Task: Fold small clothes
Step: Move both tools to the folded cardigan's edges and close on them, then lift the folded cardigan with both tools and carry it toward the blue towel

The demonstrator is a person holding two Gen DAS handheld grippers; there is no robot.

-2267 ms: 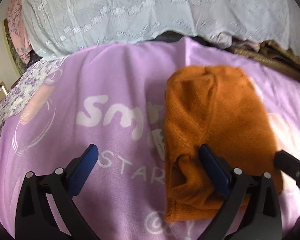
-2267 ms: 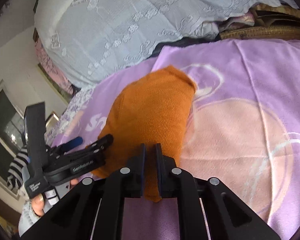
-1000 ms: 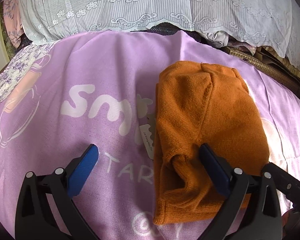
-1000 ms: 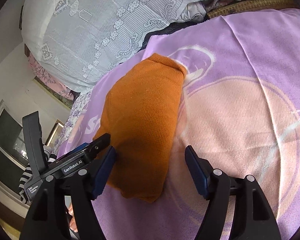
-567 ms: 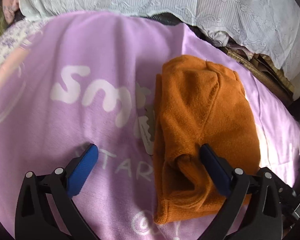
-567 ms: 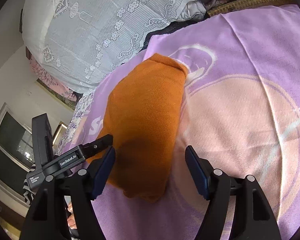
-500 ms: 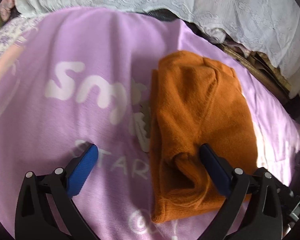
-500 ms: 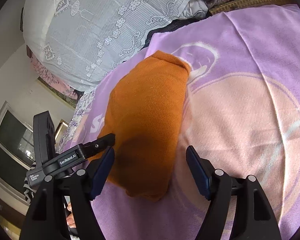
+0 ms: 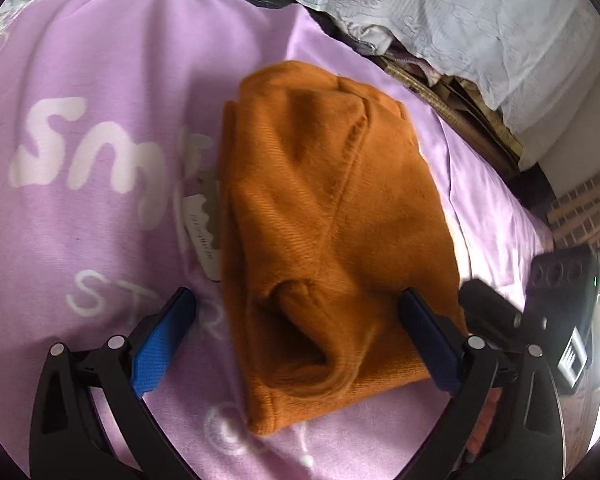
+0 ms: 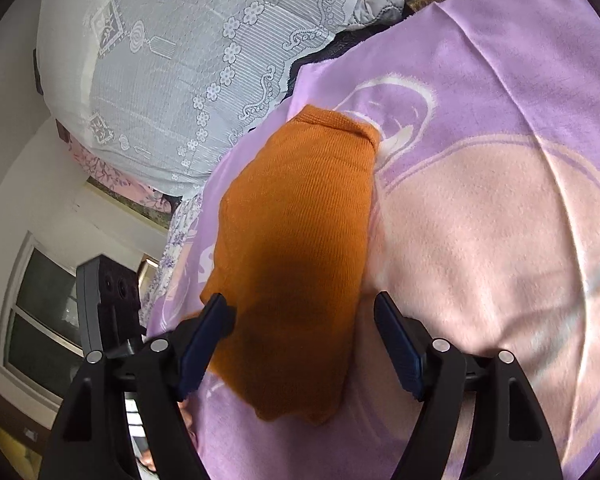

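A folded rust-orange knitted garment lies flat on the lilac fleece blanket with white lettering. To the garment's left, a small white paper tag pokes out from under its edge. The left gripper hovers over the garment's near end, blue-padded fingers spread wide, clasping nothing. At the garment's right, the right gripper stands with its fingers wide apart too, straddling the near corner without pinching it. Beyond the garment, a white lace cloth drapes down.

Small print on the white tag beside the orange garment, unreadable
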